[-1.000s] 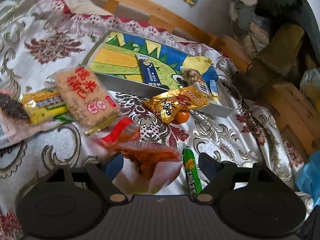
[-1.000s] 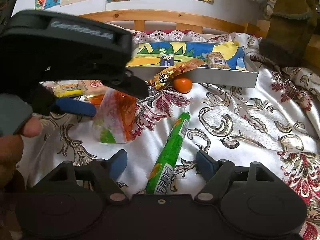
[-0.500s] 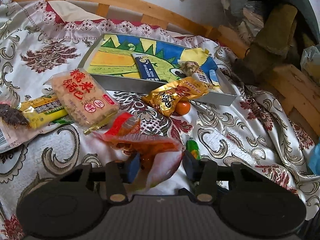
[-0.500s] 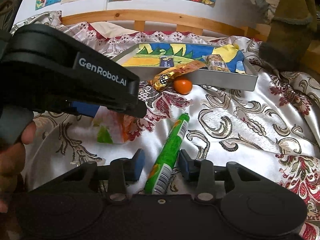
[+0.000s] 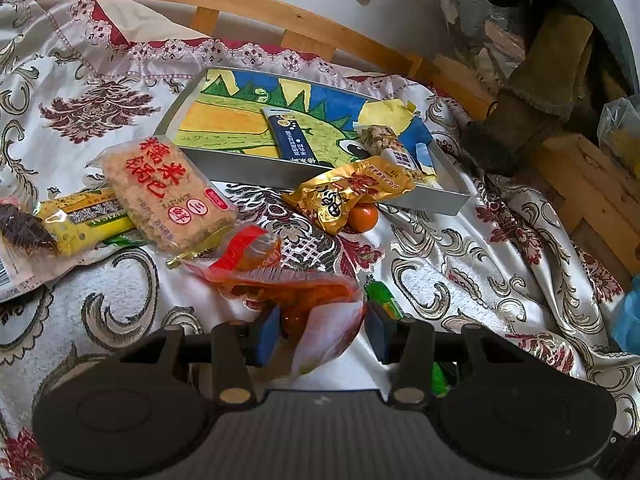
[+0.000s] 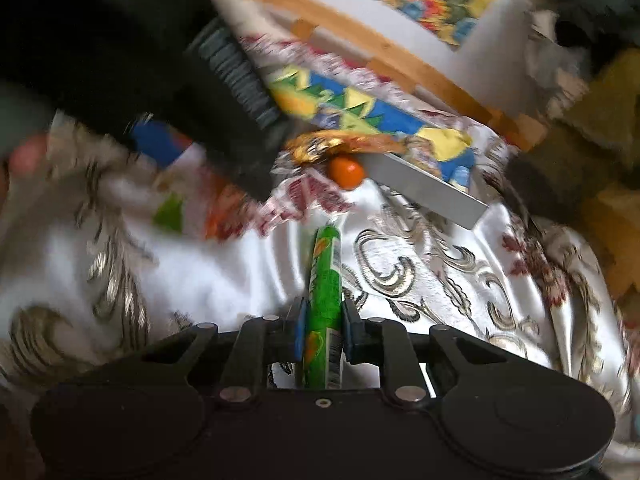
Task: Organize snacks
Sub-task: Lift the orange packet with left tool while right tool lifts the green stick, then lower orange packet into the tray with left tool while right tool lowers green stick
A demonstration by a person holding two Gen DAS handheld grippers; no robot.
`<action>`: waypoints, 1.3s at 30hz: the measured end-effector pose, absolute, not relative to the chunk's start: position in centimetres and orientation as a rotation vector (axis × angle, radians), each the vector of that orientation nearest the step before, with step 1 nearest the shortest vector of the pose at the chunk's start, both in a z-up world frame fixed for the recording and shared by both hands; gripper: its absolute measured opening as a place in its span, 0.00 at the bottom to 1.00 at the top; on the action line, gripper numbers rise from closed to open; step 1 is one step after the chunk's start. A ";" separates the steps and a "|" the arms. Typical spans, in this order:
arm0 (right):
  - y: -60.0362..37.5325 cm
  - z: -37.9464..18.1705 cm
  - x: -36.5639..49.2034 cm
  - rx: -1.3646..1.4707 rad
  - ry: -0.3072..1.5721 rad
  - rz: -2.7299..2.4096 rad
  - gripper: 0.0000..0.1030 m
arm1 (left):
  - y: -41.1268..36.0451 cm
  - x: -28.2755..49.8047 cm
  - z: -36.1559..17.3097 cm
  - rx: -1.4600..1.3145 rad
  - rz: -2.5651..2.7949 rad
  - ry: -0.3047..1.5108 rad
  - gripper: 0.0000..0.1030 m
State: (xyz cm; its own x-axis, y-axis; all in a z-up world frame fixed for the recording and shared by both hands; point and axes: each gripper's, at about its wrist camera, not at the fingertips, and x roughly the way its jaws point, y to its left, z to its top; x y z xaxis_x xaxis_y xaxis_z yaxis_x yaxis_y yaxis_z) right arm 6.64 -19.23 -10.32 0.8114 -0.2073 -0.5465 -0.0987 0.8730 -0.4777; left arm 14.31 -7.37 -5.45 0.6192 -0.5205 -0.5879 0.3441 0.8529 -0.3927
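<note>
My left gripper [image 5: 320,334] is shut on the end of an orange-red and white snack pouch [image 5: 304,300], its blue pads against both sides. My right gripper [image 6: 323,330] is shut on a green snack stick [image 6: 325,276] that points away over the cloth; the view is blurred. The grey tray [image 5: 248,166] with a dinosaur picture holds a dark blue packet [image 5: 291,136] and a nut bar [image 5: 390,148]. A gold packet [image 5: 348,192] leans on its front rim over a small orange [image 5: 363,218]. The tray also shows in the right wrist view [image 6: 428,190].
A rice cracker pack [image 5: 168,192], a yellow packet [image 5: 80,218] and a red-wrapped snack [image 5: 248,246] lie left on the patterned cloth [image 5: 460,264]. A wooden rail [image 5: 240,4] runs behind. The left gripper's black body [image 6: 160,64] fills the upper left of the right wrist view.
Both grippers closed: the left onto the orange pouch, the right onto the green stick. The right view has tilted and blurred with motion, and the stick now points straight ahead.
</note>
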 end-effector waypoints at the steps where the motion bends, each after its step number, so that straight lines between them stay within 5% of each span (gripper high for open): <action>1: -19.3 -10.3 6.7 -0.509 0.627 -0.061 0.19 | -7.4 14.3 -5.5 -0.251 -0.503 0.752 0.48; 28: -20.5 -7.3 4.4 -0.533 0.398 -0.136 0.18 | -5.9 12.1 -2.8 -0.316 -0.498 0.506 0.47; 39: -22.1 -3.8 8.2 -0.487 0.291 -0.118 0.18 | -5.8 20.0 0.4 -0.337 -0.472 0.458 0.48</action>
State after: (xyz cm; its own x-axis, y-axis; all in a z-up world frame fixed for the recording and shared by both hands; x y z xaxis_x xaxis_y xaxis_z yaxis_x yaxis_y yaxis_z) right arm 8.21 -22.14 -3.79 0.9520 -0.1806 -0.2472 0.0428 0.8780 -0.4767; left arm 19.97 -5.78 0.37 0.7932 -0.5040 -0.3418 0.3564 0.8393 -0.4105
